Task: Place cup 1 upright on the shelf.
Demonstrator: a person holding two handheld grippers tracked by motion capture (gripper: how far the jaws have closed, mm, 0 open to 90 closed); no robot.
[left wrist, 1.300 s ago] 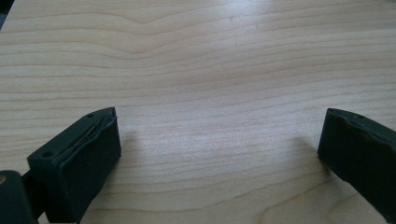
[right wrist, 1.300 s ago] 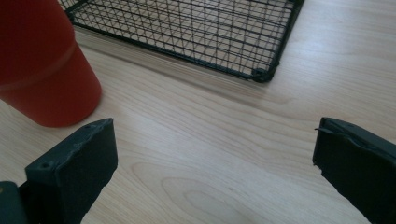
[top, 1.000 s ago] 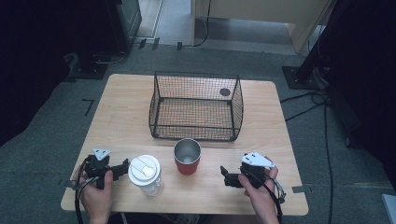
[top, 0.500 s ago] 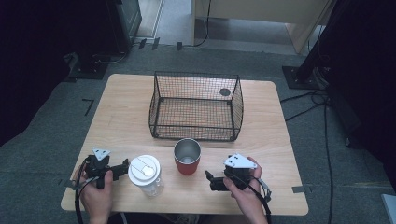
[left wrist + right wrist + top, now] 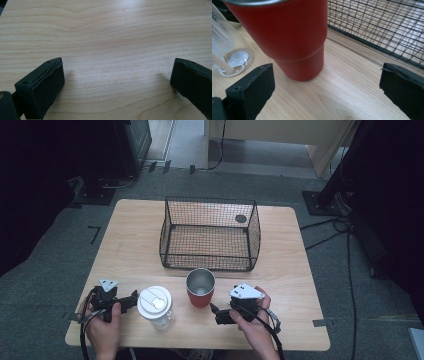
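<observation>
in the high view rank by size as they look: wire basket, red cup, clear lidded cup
1. Black wire basket, by far largest.
2-3. Red metal-lined cup and clear plastic cup with white lid look alike; unranked.

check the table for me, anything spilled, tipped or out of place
Nothing stands out. The red tumbler and the lidded clear cup stand upright on dry wood, and the wire basket sits level behind them.

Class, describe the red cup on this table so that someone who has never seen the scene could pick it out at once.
Find the black wire basket in the middle of the wooden table. Just in front of its near wall stands the red tumbler, with the right gripper open beside it. Unlike the clear plastic cup with a white lid to its left, it is opaque red, open-topped and steel-lined.
</observation>
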